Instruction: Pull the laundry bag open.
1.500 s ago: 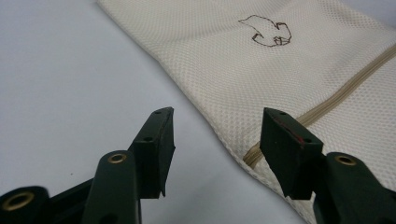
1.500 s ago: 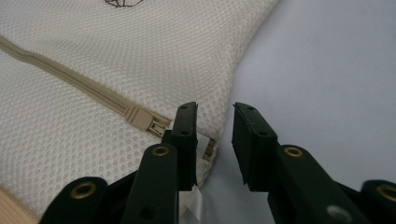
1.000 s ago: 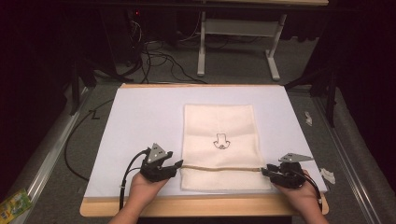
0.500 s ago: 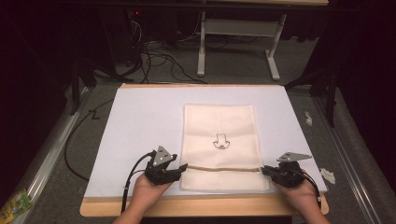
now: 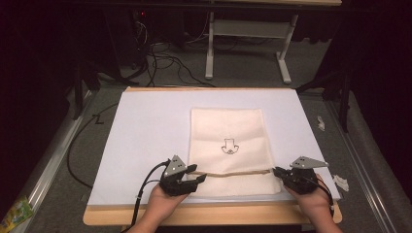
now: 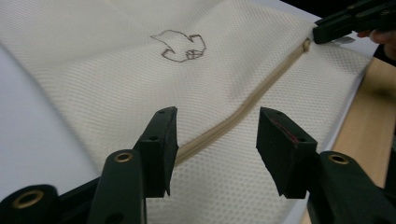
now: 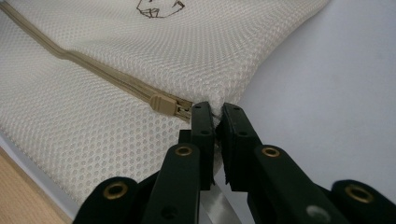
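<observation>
**Two grippers at the ends of a mesh bag's zip**

On the person's left, the left gripper [image 5: 187, 180] sits low at the near left corner of the cream mesh bag [image 5: 228, 133]. Its jaws stand apart with nothing pinched; in the left gripper view [image 6: 212, 149] the tan zip [image 6: 243, 109] runs up between the two black pads [image 6: 161, 140] without either one pressing on it. They have just been closing a little, with just the zip line and mesh lying under the gap.

The bag lies flat on the white sheet [image 5: 145, 126] that covers the wooden table [image 5: 214, 213], roughly in the middle and towards the near edge. A small drawn emblem [image 5: 228, 146] marks its centre, and the zip crosses it from side to side just below that, a touch wavy.

At the zip's right end, the right gripper [image 5: 286, 175] meets the bag's near right corner. In the right gripper view its jaws are clenched [image 7: 217, 122] on the edge of the mesh at the zip's end, having just been closing on it. The zip slider [image 7: 163, 103] rests right beside the jaw tips, untouched by them as far as I can see
</observation>
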A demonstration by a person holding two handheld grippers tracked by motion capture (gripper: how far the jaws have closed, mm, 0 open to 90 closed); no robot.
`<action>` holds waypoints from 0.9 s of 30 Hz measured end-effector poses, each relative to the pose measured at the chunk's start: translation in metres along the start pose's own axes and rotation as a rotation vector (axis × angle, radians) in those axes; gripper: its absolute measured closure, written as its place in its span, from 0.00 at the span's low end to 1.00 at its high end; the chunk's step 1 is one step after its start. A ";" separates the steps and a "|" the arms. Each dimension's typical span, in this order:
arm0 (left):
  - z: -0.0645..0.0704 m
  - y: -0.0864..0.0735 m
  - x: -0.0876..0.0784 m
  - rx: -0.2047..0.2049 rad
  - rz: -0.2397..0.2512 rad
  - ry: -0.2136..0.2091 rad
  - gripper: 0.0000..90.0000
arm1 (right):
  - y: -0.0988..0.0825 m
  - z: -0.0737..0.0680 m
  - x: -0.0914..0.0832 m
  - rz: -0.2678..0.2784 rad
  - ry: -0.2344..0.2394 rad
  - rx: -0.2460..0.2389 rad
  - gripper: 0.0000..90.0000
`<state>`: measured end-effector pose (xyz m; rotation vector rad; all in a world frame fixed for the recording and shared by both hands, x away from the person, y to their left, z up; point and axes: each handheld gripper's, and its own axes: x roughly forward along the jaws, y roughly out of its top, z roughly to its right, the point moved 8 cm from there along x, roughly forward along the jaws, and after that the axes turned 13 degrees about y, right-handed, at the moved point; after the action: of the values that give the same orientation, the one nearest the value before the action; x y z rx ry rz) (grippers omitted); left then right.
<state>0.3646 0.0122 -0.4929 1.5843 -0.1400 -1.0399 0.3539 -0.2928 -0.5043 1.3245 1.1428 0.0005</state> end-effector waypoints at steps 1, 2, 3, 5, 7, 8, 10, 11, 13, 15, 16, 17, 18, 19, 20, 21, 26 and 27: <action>0.004 0.001 0.002 -0.015 -0.006 -0.015 0.54 | 0.001 0.000 0.000 0.006 0.000 -0.002 0.95; 0.009 0.003 0.004 -0.028 -0.008 -0.029 0.53 | 0.002 -0.001 -0.001 0.010 0.002 -0.003 0.95; 0.014 0.005 0.006 -0.031 -0.008 -0.039 0.53 | 0.003 -0.001 -0.001 0.014 0.004 -0.005 0.95; 0.023 0.007 0.011 -0.026 -0.009 -0.052 0.53 | 0.004 -0.002 -0.001 0.015 0.007 -0.006 0.95; 0.044 0.012 0.019 -0.046 -0.032 -0.123 0.53 | 0.005 -0.003 0.000 0.013 0.010 -0.025 0.95; 0.050 0.014 0.021 -0.041 -0.028 -0.132 0.54 | 0.005 -0.003 0.000 0.016 0.010 -0.025 0.95; 0.063 0.020 0.027 -0.015 -0.013 -0.146 0.55 | 0.006 -0.003 -0.001 0.020 0.007 -0.035 0.95; 0.069 0.022 0.031 -0.006 -0.007 -0.153 0.56 | 0.007 -0.004 -0.002 0.021 0.009 -0.034 0.95; 0.080 0.027 0.039 -0.009 -0.006 -0.185 0.57 | 0.007 -0.005 -0.002 0.030 0.014 -0.034 0.95; 0.090 0.033 0.047 -0.032 0.008 -0.219 0.57 | 0.008 -0.005 -0.002 0.038 0.012 -0.039 0.95; 0.095 0.036 0.051 -0.028 0.010 -0.221 0.57 | 0.009 -0.005 -0.003 0.044 0.011 -0.047 0.95; 0.099 0.038 0.057 -0.010 0.008 -0.214 0.57 | 0.010 -0.005 -0.003 0.051 0.011 -0.051 0.95; 0.102 0.040 0.061 -0.003 0.008 -0.212 0.58 | 0.012 -0.006 -0.004 0.062 0.011 -0.054 0.95; 0.106 0.043 0.067 0.002 0.003 -0.209 0.58 | 0.013 -0.006 -0.004 0.069 0.010 -0.052 0.95; 0.108 0.045 0.071 0.000 0.000 -0.210 0.59 | 0.014 -0.007 -0.005 0.076 0.011 -0.058 0.95; 0.108 0.045 0.071 0.000 0.000 -0.210 0.59 | 0.014 -0.007 -0.005 0.076 0.011 -0.058 0.95; 0.119 0.051 0.100 0.029 -0.042 -0.147 0.63 | 0.017 -0.012 -0.006 0.091 0.023 -0.069 0.95; 0.119 0.051 0.100 0.029 -0.042 -0.147 0.66 | 0.017 -0.012 -0.007 0.096 0.022 -0.072 0.95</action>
<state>0.3663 -0.1516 -0.4949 1.5419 -0.2231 -1.1922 0.3526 -0.2819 -0.4852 1.3163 1.0870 0.1256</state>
